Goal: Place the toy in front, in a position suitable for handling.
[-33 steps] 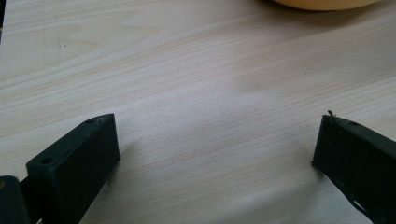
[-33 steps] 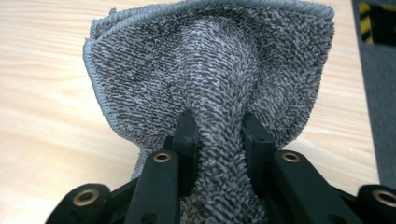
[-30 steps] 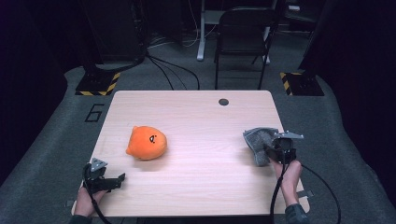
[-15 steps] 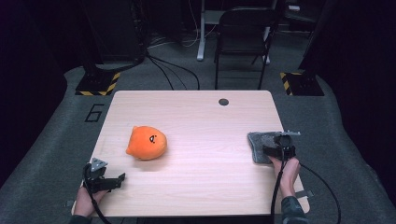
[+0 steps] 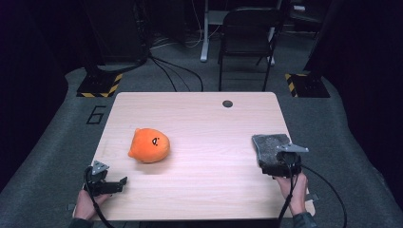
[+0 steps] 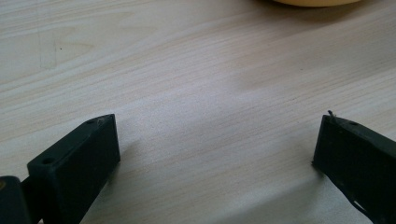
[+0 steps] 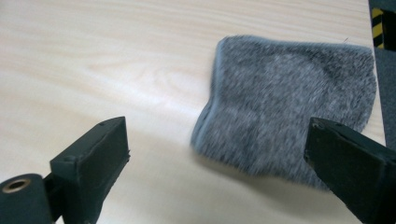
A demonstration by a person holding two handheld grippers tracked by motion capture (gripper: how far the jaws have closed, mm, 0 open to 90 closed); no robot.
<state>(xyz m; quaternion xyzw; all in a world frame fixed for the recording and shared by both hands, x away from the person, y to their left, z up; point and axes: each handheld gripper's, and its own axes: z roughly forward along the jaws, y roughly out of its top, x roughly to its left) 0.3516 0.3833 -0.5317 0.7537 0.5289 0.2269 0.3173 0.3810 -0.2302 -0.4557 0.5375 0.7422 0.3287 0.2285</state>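
A grey fuzzy cloth [image 5: 271,145] lies flat near the right edge of the wooden table [image 5: 204,118]. My right gripper [image 5: 278,167] sits just behind its near edge. Its jaws have just been opening and now stand wide apart, pressing on nothing. In the right gripper view the cloth [image 7: 289,112] lies ahead of the right gripper [image 7: 217,144], reaching in between the jaw tips. An orange plush toy [image 5: 149,146] rests left of centre. My left gripper [image 5: 122,183] lies at the near left corner, open over bare wood [image 6: 217,140], with the plush's edge [image 6: 317,1] ahead.
A small dark round disc [image 5: 227,103] sits near the table's far edge. Behind the table stands a folding chair [image 5: 247,42]. Cables and two hazard-striped bases [image 5: 97,85] lie on the grey floor. The table's right edge [image 5: 294,156] runs close beside the cloth.
My right gripper has opened and let go of the grey cloth, which was bunched up in it and now lies flat. That hand has drawn back toward the person. The left gripper has not moved.
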